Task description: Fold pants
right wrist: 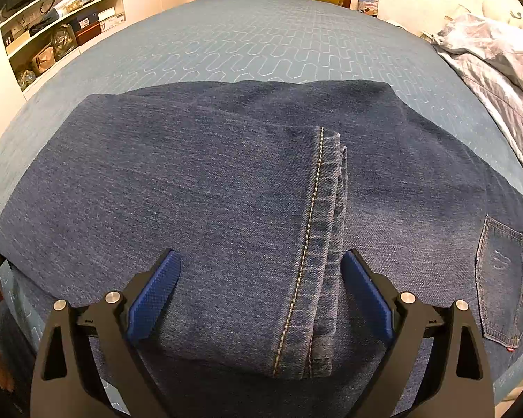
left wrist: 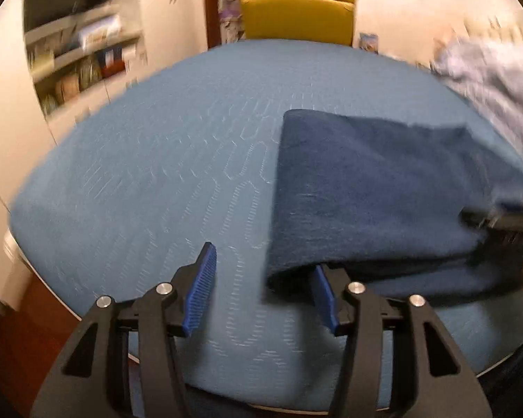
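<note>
Dark blue jeans [right wrist: 191, 174] lie folded on a light blue quilted bed cover [right wrist: 261, 35]. A leg hem [right wrist: 324, 244] with pale stitching rests on top, and a back pocket [right wrist: 502, 278] shows at the right. My right gripper [right wrist: 261, 278] hovers open over that hem, one pad on each side and neither pressing it. In the left wrist view the jeans [left wrist: 366, 191] fill the right half. My left gripper [left wrist: 263, 289] is open at their folded left edge. The lower corner of the fold drapes over its right fingertip [left wrist: 326, 299], while the left pad is over bare cover.
A yellow chair back [left wrist: 296, 14] stands beyond the far edge of the bed cover [left wrist: 157, 174]. Shelves with boxes and bags [right wrist: 59, 28] line the left wall. Crumpled pale bedding [right wrist: 498, 62] lies at the right. The left wrist view is motion-blurred.
</note>
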### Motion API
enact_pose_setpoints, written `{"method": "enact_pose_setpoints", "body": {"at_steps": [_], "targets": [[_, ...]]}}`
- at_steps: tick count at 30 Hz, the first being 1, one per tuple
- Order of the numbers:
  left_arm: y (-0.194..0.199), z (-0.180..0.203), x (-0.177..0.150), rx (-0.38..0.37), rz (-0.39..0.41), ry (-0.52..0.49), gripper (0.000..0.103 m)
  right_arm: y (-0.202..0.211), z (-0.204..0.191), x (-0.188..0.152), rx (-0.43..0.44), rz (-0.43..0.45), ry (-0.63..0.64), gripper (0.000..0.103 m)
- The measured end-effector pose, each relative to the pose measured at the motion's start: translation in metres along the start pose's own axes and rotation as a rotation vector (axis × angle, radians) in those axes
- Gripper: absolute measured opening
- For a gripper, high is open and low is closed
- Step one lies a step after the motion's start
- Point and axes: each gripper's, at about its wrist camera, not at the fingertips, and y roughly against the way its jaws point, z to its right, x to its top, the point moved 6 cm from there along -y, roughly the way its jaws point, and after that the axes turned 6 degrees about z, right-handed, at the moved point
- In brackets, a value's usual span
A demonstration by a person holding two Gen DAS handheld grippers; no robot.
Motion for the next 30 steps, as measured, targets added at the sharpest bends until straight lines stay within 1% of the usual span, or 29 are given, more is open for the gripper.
{"method": "enact_pose_setpoints", "body": {"at_steps": [1,2,3,4,5,6,7,8,9,10,12,13,15,16,17,18,19,21,22,24,25,26,27,28,30], "targets": [[-0.001,-0.002,-0.002,0.049,-0.001,-0.068,0.063,0.0,0.0,0.0,0.002,0.0,0.0,0.09],[-0.003,-0.002,-0.006,0.092,0.008,-0.157,0.067,0.0,0.0,0.0,0.003,0.0,-0.001,0.09],[-0.003,0.0,-0.008,0.117,0.021,-0.214,0.069,0.0,0.0,0.0,0.003,0.001,-0.001,0.09],[-0.002,0.002,-0.008,0.134,0.028,-0.25,0.069,0.0,0.0,0.0,0.002,0.002,0.0,0.091],[0.0,0.005,-0.006,0.15,0.031,-0.269,0.069,0.0,0.0,0.0,0.003,0.003,-0.001,0.091],[0.003,0.006,-0.003,0.14,0.037,-0.265,0.067,0.0,0.001,0.0,0.004,0.004,-0.002,0.091],[0.006,0.007,0.0,0.121,0.051,-0.257,0.067,0.0,0.001,-0.001,0.005,0.005,-0.002,0.091],[0.006,0.006,0.001,0.133,0.054,-0.266,0.068,0.0,0.001,-0.001,0.006,0.005,-0.002,0.091],[0.0,0.002,-0.003,0.146,0.025,-0.282,0.069,0.0,0.002,-0.001,0.006,0.005,-0.001,0.091],[-0.004,-0.001,-0.007,0.131,0.011,-0.277,0.07,0.0,0.002,-0.001,0.004,0.004,-0.003,0.091],[-0.002,-0.006,-0.008,0.102,0.017,-0.257,0.07,0.0,0.002,-0.001,0.005,0.004,-0.002,0.091],[0.002,-0.006,-0.007,0.091,0.015,-0.263,0.07,0.0,0.003,-0.001,0.007,0.006,-0.001,0.091],[0.019,-0.008,-0.007,0.036,0.007,-0.253,0.07,0.0,0.003,-0.002,0.007,0.007,-0.002,0.091],[0.028,-0.01,-0.007,0.006,0.014,-0.232,0.07,0.0,0.004,-0.001,0.006,0.007,-0.001,0.091],[0.042,-0.016,-0.004,-0.022,0.028,-0.173,0.069,0.0,0.004,-0.002,0.007,0.007,-0.002,0.091],[0.049,-0.019,-0.001,-0.034,0.035,-0.131,0.064,0.0,0.004,-0.001,0.008,0.008,-0.003,0.091],[0.056,-0.021,0.005,-0.066,0.044,-0.091,0.057,0.0,0.004,-0.002,0.008,0.01,-0.003,0.092],[0.061,-0.015,0.022,-0.099,0.067,-0.063,0.053,0.001,0.004,-0.002,0.007,0.014,-0.004,0.092],[0.059,-0.008,0.034,-0.13,0.074,-0.042,0.053,0.001,0.005,-0.002,0.008,0.014,-0.005,0.092],[0.049,0.004,0.052,-0.219,0.042,0.029,0.053,0.002,0.005,-0.002,0.013,0.016,-0.006,0.092],[0.037,0.013,0.064,-0.265,0.015,0.075,0.053,0.002,0.006,-0.002,0.017,0.018,-0.006,0.092],[0.029,0.019,0.07,-0.275,-0.002,0.087,0.055,0.003,0.007,-0.002,0.021,0.021,-0.008,0.092],[0.017,0.028,0.077,-0.273,-0.025,0.082,0.062,0.003,0.008,-0.002,0.024,0.021,-0.02,0.097],[0.001,0.039,0.082,-0.281,-0.069,0.08,0.07,0.003,0.01,-0.002,0.015,0.017,-0.033,0.098],[-0.022,0.052,0.081,-0.289,-0.163,0.092,0.077,0.004,0.012,-0.003,0.015,0.017,-0.057,0.098]]}}
